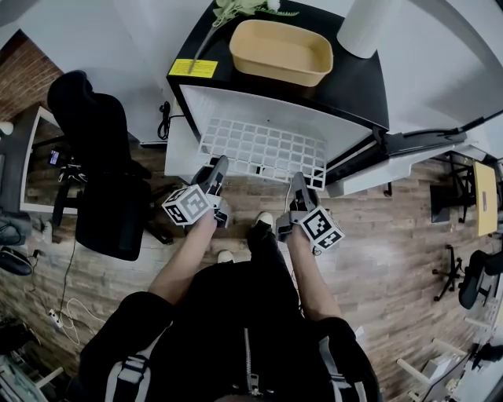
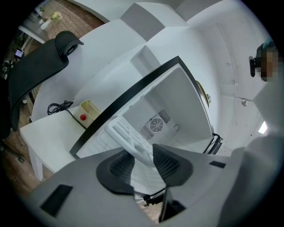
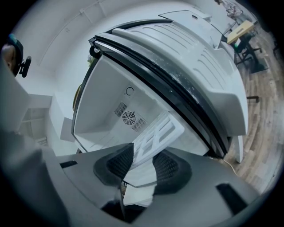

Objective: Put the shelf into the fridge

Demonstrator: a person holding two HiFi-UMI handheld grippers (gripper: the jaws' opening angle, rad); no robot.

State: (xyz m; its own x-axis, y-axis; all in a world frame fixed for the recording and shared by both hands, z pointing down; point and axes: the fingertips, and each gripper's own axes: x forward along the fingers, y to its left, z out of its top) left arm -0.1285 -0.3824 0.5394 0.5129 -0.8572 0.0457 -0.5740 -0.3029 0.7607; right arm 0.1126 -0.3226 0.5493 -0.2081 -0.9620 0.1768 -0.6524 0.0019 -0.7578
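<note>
A white grid shelf [image 1: 263,151] sticks out of the open black mini fridge [image 1: 357,86], its far edge inside the white cavity. My left gripper [image 1: 214,177] is shut on the shelf's near left edge, and my right gripper [image 1: 299,188] is shut on its near right edge. In the left gripper view the shelf [image 2: 129,137] runs from between the pads [image 2: 120,167] towards the fridge's back wall with its round fan vent [image 2: 156,124]. From the right gripper view, the shelf [image 3: 155,137] reaches into the same cavity past the fan vent [image 3: 129,117].
The fridge door [image 1: 409,149] hangs open to the right. A tan tub [image 1: 280,51] and a flower sprig [image 1: 236,11] sit on the fridge top. A black office chair [image 1: 102,169] stands at the left, a white table [image 2: 53,128] with a cable beside the fridge.
</note>
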